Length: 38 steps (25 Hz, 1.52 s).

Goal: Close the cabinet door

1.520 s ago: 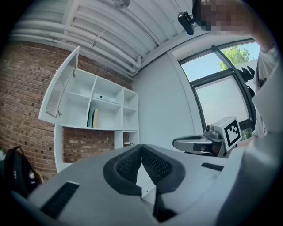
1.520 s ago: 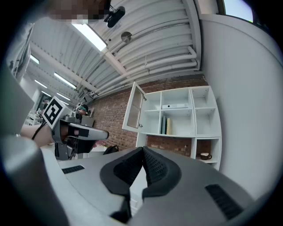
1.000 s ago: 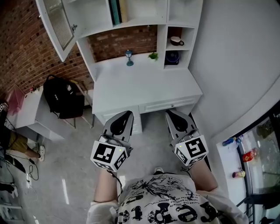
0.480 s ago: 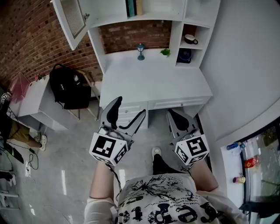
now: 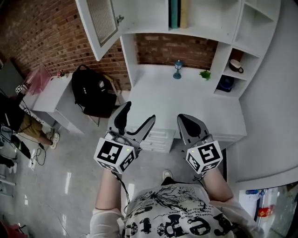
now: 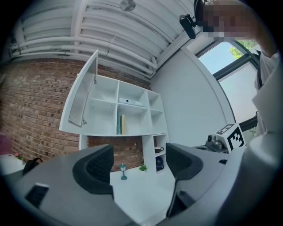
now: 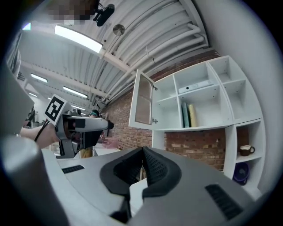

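- My left gripper is held level out in front of me, fingers spread wide. Only the far worktop shows in the gap between them.
- My right gripper is just beside it, also level. Its fingers are pressed together with nothing in them.
- Both grippers hang above the floor, short of the white worktop's front edge.
- A black backpack sits left of the worktop, against the brick wall.
- At the back of the worktop stand a small blue goblet and, to its right, a little green plant.
- A mug sits in a side cubby at the right.
- Books stand upright on a shelf above.
- The cabinet door is open at the upper left of the shelf unit. It is angled out away from the shelves and well apart from both grippers.
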Each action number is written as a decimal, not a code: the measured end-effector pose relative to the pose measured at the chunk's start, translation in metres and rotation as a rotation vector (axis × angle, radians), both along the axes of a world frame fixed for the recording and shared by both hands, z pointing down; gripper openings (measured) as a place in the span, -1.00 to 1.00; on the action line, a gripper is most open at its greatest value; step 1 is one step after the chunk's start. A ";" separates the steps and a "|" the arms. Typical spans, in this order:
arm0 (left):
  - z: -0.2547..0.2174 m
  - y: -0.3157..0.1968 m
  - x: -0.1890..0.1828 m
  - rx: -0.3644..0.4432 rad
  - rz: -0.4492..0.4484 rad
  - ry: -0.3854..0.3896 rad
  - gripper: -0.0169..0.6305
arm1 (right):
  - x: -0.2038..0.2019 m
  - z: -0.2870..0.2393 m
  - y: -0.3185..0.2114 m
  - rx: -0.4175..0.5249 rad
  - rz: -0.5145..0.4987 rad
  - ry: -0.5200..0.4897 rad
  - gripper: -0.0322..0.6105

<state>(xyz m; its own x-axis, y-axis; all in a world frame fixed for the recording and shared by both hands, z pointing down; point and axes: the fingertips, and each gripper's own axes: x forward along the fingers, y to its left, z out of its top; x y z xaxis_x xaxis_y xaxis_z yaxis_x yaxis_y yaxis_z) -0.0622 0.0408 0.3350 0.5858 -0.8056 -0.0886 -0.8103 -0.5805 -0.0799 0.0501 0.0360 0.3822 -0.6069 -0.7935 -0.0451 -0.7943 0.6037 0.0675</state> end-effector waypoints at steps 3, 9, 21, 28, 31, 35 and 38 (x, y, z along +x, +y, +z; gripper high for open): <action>-0.009 -0.047 -0.011 0.026 -0.061 0.007 0.16 | -0.018 -0.003 -0.052 0.020 -0.076 0.030 -0.85; -0.006 -0.131 -0.028 0.022 -0.154 0.011 0.16 | -0.040 -0.010 -0.143 0.066 -0.163 0.078 -0.85; -0.039 -0.182 -0.147 0.112 -0.268 -0.008 0.16 | -0.164 -0.042 -0.223 0.124 -0.299 0.059 -0.85; -0.094 -0.206 -0.242 0.189 -0.205 -0.054 0.16 | -0.264 -0.092 -0.245 0.214 -0.248 0.035 -0.85; -0.116 -0.215 -0.270 0.217 -0.138 -0.076 0.16 | -0.292 -0.103 -0.255 0.206 -0.191 0.011 -0.85; -0.159 -0.224 -0.306 0.275 -0.024 -0.023 0.16 | -0.323 -0.112 -0.263 0.212 -0.130 0.013 -0.85; -0.195 -0.235 -0.331 0.315 0.065 0.056 0.16 | -0.341 -0.119 -0.269 0.221 -0.080 0.014 -0.85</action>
